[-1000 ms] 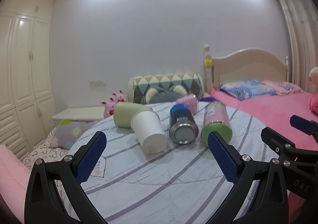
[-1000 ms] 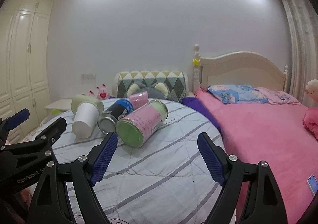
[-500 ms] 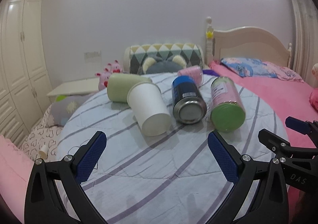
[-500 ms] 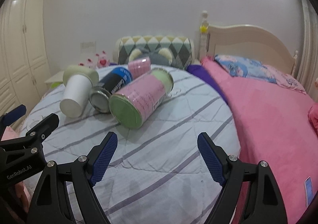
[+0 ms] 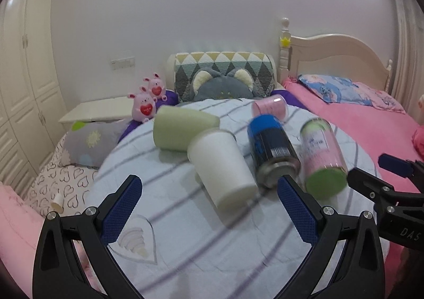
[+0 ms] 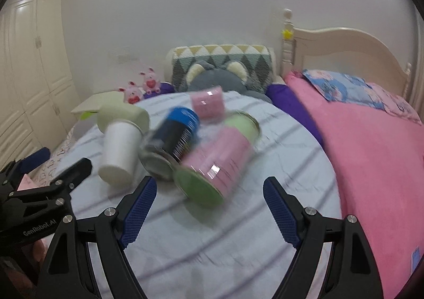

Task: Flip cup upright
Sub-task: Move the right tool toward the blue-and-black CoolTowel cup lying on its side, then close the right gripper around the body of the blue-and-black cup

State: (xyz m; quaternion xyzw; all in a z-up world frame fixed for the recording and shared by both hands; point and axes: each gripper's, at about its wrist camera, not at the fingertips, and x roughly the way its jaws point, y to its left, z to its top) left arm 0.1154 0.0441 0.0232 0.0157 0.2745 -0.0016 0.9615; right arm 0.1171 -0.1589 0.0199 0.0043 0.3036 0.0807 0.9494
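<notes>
Nearest, the left gripper and right gripper hover side by side over a striped round table, both jaws spread wide and holding nothing; bare cloth lies between them and the objects; just beyond, a white cup lies on its side, base toward the left gripper, touching a green cup behind it; a blue can and a pink can lie beside it; farther back, a small pink cup near the table's far edge; a pink bed borders the right.
</notes>
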